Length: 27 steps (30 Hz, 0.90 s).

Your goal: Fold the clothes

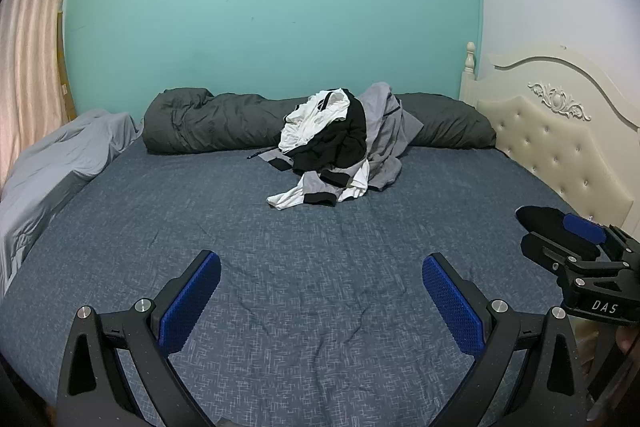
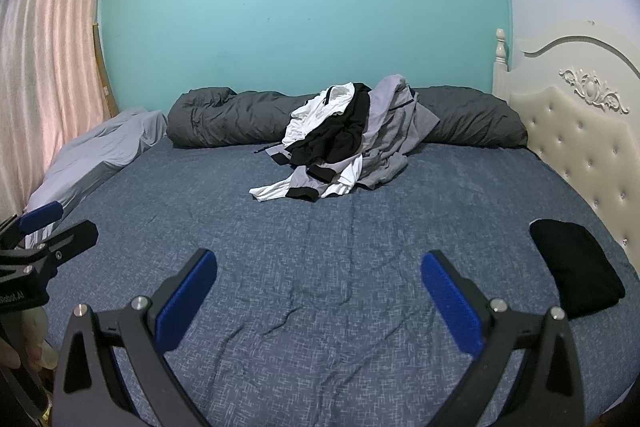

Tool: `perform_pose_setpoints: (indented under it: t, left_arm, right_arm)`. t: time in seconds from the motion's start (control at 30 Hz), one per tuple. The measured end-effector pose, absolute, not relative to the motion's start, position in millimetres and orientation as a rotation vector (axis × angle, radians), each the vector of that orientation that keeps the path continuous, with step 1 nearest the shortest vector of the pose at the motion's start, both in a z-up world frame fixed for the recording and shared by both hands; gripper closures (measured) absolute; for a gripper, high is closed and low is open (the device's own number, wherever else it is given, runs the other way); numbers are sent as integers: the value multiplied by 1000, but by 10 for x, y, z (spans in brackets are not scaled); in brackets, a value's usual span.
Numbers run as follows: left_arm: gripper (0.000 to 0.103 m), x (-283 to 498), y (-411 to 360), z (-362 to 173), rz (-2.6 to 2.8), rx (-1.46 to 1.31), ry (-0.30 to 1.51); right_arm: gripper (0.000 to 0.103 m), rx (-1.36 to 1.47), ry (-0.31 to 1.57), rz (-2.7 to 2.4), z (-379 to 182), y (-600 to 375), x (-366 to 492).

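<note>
Grey-white clothes pile [image 1: 332, 151] heaped on bed [image 1: 280, 267] — untouched.

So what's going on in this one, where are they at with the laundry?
A person holds two grippers above a bed, both open and holding nothing: the left gripper and the right gripper. A heap of unfolded clothes, white, black and grey, lies at the far side against a rolled dark duvet. One folded black garment sits by the headboard. Neither gripper touches any clothing.
</note>
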State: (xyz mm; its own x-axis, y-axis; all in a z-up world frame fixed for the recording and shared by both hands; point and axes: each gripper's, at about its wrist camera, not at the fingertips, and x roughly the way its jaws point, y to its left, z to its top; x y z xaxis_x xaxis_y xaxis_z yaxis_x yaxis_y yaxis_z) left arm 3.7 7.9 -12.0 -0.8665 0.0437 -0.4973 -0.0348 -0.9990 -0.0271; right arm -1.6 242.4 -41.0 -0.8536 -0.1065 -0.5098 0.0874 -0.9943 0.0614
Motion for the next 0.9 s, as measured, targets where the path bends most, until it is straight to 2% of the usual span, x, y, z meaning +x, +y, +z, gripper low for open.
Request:
perform_pose_setpoints:
  t: [0.9]
  left_arm:
    - [0,-21,57,-72,2988,-798,-34]
  right_arm:
    - [1,818,-55,-2934,-425,2423,-40]
